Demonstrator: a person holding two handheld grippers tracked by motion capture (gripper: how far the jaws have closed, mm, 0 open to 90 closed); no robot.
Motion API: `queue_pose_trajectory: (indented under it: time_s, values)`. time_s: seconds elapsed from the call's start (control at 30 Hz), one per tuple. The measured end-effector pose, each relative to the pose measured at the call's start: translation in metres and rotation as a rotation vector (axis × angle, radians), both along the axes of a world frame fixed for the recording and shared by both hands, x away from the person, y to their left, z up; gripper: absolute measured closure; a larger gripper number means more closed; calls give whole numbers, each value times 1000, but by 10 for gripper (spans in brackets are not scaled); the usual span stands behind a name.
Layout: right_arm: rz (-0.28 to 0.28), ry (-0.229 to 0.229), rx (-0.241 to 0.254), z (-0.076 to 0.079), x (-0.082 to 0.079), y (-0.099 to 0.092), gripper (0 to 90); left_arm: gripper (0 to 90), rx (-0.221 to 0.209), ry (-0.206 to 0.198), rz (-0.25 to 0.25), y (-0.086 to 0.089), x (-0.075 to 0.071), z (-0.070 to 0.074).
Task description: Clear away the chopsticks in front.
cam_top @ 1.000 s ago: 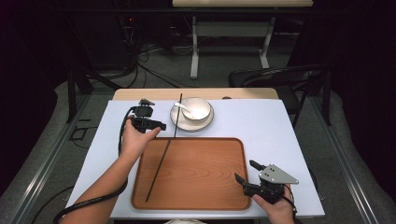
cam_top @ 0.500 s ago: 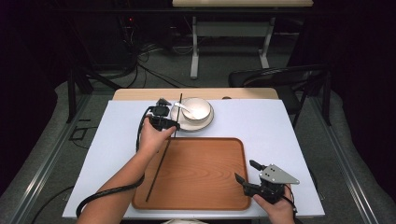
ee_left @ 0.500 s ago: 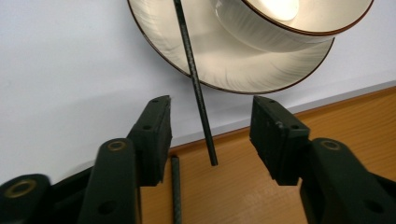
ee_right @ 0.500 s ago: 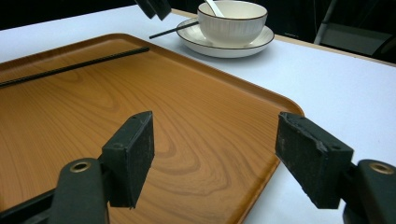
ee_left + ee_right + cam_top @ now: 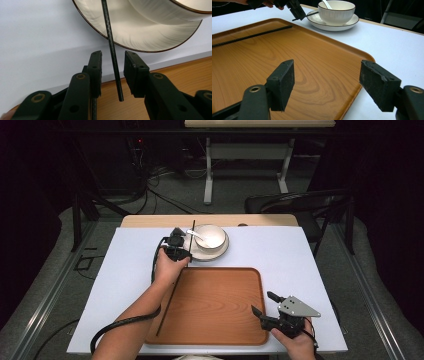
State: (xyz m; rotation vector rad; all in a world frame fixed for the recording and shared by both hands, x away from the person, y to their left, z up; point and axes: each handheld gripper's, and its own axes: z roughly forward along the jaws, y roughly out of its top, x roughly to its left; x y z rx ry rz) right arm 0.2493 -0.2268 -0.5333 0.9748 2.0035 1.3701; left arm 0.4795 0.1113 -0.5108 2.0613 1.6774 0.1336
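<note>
A thin black chopstick (image 5: 111, 47) leans on the rim of the white plate (image 5: 220, 252), its near end pointing at the tray. My left gripper (image 5: 182, 242) straddles that end. Its jaws have just been closing, and a gap still shows on each side of the stick, so the pads (image 5: 96, 72) do not press it. A second chopstick (image 5: 170, 302) lies along the left part of the wooden tray (image 5: 215, 320). My right gripper (image 5: 263, 303) rests wide open over the tray's near right corner, holding nothing.
On the plate stands a white bowl (image 5: 210, 236) with a white spoon (image 5: 196, 236) in it. The white tabletop (image 5: 280, 255) stretches to the right of the plate. A dark chair (image 5: 295, 202) stands beyond the table's far right corner.
My left gripper has moved right and down from the table's left part to the plate's near left edge, and its jaws have narrowed around the chopstick's end. The right gripper stayed put.
</note>
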Motion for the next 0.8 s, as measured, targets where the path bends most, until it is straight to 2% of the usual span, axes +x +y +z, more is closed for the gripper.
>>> queue_pose_trajectory:
  time_s: [0.13,0.3,0.43,0.8]
  values:
    - [1,0,0,0,0,0,283,728,-6,19,-2,0,2,-3]
    - [1,2,2,0,0,0,283,775,-24,48,23,2,6,-6]
    - [3,2,1,0,0,0,283,835,-19,59,42,4,7,-7]
    - [5,5,3,0,2,0,282,865,-55,50,71,17,8,-4]
